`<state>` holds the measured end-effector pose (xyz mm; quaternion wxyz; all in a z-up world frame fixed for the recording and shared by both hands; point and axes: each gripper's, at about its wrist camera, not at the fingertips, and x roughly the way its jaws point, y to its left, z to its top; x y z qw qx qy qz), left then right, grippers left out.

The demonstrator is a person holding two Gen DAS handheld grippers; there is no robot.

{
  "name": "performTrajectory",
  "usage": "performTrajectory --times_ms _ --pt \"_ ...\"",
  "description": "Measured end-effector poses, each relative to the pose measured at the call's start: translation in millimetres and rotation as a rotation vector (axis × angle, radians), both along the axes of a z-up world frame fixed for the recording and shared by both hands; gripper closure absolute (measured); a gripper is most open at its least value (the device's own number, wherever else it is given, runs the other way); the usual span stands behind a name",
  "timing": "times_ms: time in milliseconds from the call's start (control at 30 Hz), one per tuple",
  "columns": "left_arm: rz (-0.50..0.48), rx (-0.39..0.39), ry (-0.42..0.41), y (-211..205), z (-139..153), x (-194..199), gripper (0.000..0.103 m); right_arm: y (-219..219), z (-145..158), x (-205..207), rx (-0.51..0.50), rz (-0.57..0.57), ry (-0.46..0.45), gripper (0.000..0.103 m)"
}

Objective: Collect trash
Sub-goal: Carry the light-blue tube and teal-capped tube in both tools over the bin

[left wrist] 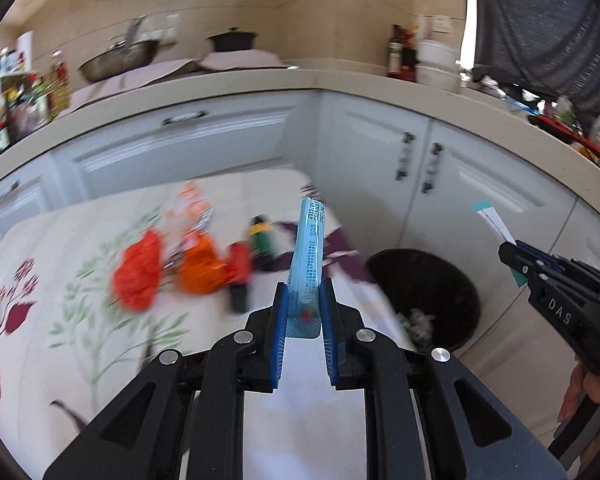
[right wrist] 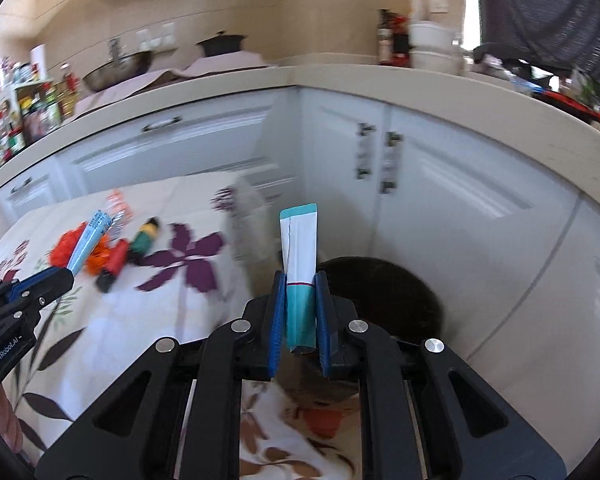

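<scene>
Holding crumpled scraps: dark bin [left wrist: 428,300].

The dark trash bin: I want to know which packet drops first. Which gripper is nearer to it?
Right. The right gripper is just above the trash bin's rim; the left gripper is beside it, over the floral tablecloth.

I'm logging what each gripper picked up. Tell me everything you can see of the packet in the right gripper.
The packet is a flat, narrow sachet, seemingly glossy film: teal band at the top, white middle with a torn or creased edge, a thin dark line, then teal below. It stands nearly upright, clamped low down between the shut right gripper's blue pads, its upper part sticking out free. Behind and below it is the dark bin. Nothing else touches it.
</scene>
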<state>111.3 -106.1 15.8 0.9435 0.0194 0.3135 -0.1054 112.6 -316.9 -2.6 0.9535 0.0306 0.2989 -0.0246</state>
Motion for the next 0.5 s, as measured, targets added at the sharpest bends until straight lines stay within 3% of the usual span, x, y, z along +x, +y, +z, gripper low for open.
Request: performTrajectory --times_ms 500 --pt "-0.115 0.064 0.000 -115 -10 49 0.086 -80 -18 17 0.025 -0.107 -0.037 0.089"
